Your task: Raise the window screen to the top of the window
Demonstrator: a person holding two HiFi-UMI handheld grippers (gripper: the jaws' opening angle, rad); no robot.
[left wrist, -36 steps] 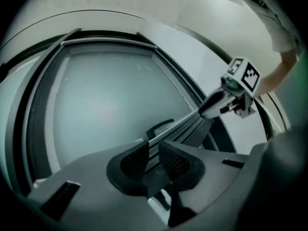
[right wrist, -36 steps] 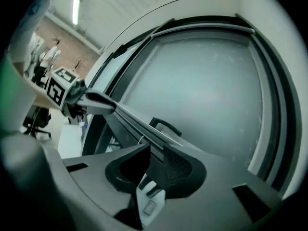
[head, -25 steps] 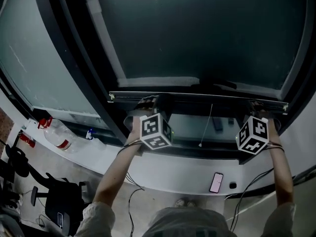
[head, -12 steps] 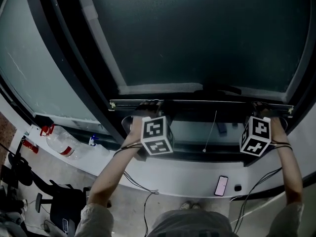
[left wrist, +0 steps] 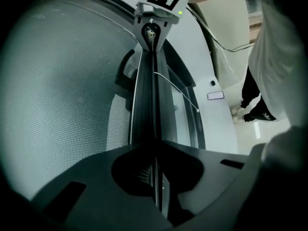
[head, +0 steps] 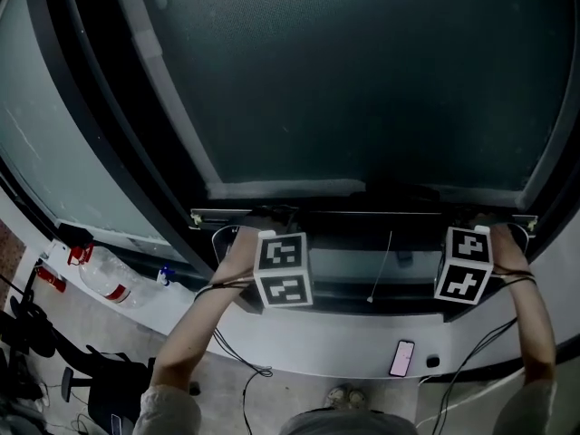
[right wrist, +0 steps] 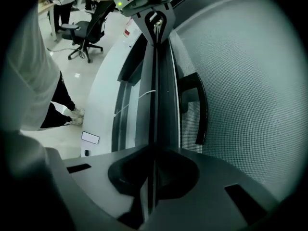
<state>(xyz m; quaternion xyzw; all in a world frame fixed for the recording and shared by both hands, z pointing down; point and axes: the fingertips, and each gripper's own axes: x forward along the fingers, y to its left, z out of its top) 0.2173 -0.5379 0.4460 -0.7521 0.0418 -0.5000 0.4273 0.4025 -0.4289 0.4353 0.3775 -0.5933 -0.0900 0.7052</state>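
— What has shifted over the last second?

— The slim dark bottom rail (head: 362, 214) of the grey mesh window screen (head: 344, 89) sits lower in the head view than before, both cubes with it, and more mesh fills the picture above.

— And the grip?

— The left hand-held gripper (left wrist: 155, 150) is pinched onto the rail near its left end; the rail's thin edge runs straight between its closed jaws. The right hand-held gripper (right wrist: 154, 150) pinches the same rail near its right end.

— Where does the rail hang?

— Level, well above the white sill (head: 326, 338), where a pink-screened phone (head: 400, 357) lies. A thin white cord (head: 381, 265) dangles from the rail, and a black curved handle (right wrist: 199, 109) sits against the mesh.
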